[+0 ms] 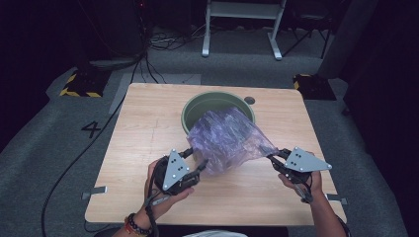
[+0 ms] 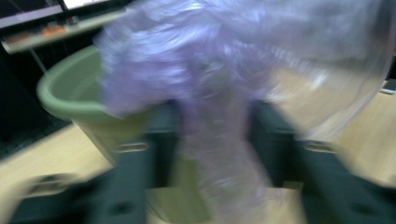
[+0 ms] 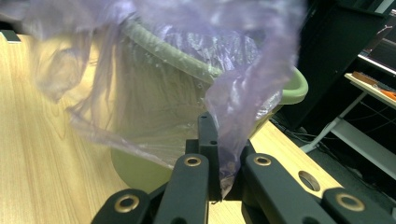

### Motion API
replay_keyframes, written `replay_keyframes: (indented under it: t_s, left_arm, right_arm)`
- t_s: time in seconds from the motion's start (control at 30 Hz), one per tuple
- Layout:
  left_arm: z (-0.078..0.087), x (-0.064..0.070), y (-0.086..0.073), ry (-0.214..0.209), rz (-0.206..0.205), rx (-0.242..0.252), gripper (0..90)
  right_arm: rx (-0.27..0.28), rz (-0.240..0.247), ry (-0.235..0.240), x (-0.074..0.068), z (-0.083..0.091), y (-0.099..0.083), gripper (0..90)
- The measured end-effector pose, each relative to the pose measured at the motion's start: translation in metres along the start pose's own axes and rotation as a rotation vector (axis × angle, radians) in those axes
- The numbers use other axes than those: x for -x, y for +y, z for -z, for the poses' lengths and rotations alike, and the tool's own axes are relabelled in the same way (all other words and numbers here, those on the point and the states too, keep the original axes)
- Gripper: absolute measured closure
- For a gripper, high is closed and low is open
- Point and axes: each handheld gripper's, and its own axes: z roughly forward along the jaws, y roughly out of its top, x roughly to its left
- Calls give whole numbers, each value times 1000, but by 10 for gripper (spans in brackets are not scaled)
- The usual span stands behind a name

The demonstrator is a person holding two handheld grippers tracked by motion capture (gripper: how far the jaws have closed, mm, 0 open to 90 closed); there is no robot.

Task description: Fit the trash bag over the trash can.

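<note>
Grey carpet and dark surroundings frame a pale wooden desk (image 1: pixel 148 148), with cables trailing across the floor at 11 o'clock and white frame legs (image 1: pixel 242 29) standing at 12 o'clock.

On the desk a green bucket (image 1: pixel 197 106) stands just beyond centre, toward 12 o'clock. A thin purple plastic bag (image 1: pixel 227 138) is stretched over the near side of its rim, covering the 4 to 7 o'clock part of the opening and spilling toward the person.

At the bag's 7 o'clock corner the left claw (image 1: pixel 200 165) meets the film; in the left gripper view, which is blurred, a strand of the bag (image 2: pixel 219 140) runs down between the two dark jaws, which stand apart, so whether the claw is really clenched on it cannot be told. At the bag's 4 o'clock corner the right claw (image 1: pixel 272 158) is clenched on a pinched edge of the bag (image 3: pixel 233 126); the right gripper view shows the film caught between the jaws, with the bucket (image 3: pixel 289 88) just behind.

A hand (image 1: pixel 165 190) holds the left tool at 7 o'clock, the wrist wearing bracelets (image 1: pixel 136 224); the other hand (image 1: pixel 304 185) holds the right tool at 5 o'clock.
</note>
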Motion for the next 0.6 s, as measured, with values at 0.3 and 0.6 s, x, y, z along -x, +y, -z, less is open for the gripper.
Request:
replay_keyframes:
  t_s: [0.3, 0.6]
  left_arm:
    - [6, -52, -3, 40, 76, 12, 899]
    - [-10, -86, -15, 35, 125, -18, 899]
  right_arm:
    - [1, -21, -7, 7, -1, 0, 900]
    - [-13, -83, -53, 30, -19, -4, 900]
